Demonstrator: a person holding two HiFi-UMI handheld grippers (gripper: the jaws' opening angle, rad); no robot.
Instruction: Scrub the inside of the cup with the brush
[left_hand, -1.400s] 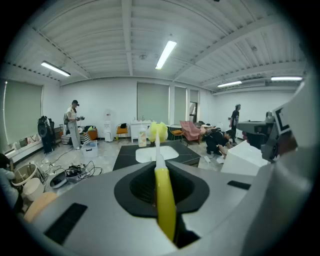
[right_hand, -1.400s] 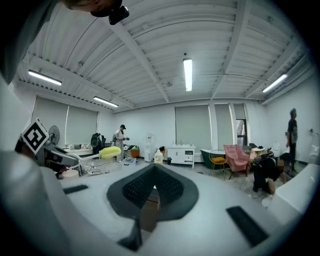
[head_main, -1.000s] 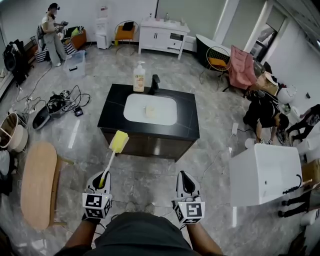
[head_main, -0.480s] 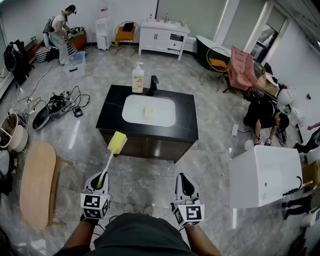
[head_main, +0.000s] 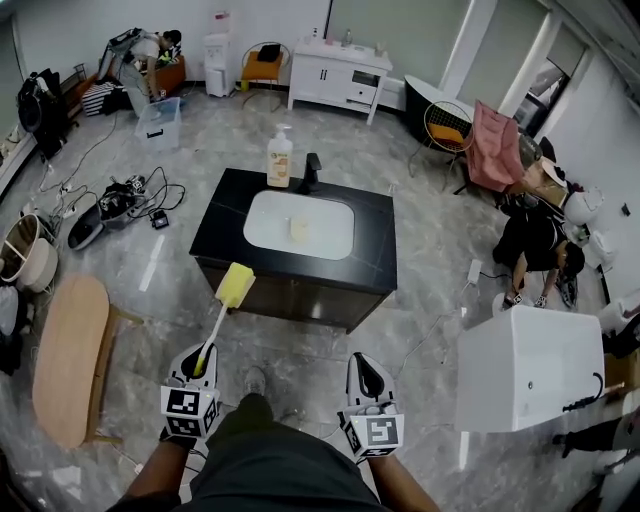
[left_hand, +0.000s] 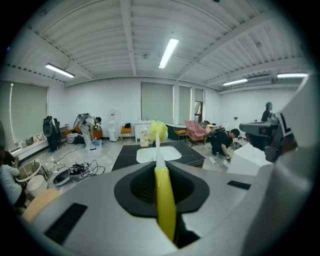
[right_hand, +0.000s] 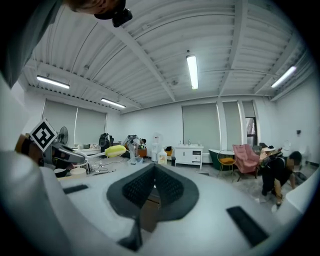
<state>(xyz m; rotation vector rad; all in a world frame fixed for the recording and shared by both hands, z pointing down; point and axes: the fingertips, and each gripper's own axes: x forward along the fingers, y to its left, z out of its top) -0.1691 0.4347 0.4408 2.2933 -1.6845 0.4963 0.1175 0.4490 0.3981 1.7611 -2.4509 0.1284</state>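
Two grippers held short of sink (head_main: 268, 214): left gripper (head_main: 204, 358) clamped on brush (head_main: 226, 303), head forward for scrubbing; right gripper (head_main: 366, 370) closed, empty.

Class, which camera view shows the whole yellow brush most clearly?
The head view: the brush shows whole, head to handle, held by the left tool. The left gripper view foreshortens it; the right gripper view catches it small, at left.

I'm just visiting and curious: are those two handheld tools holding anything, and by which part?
The left tool grips a brush by the yellow end of its handle. The right tool is shut and empty.
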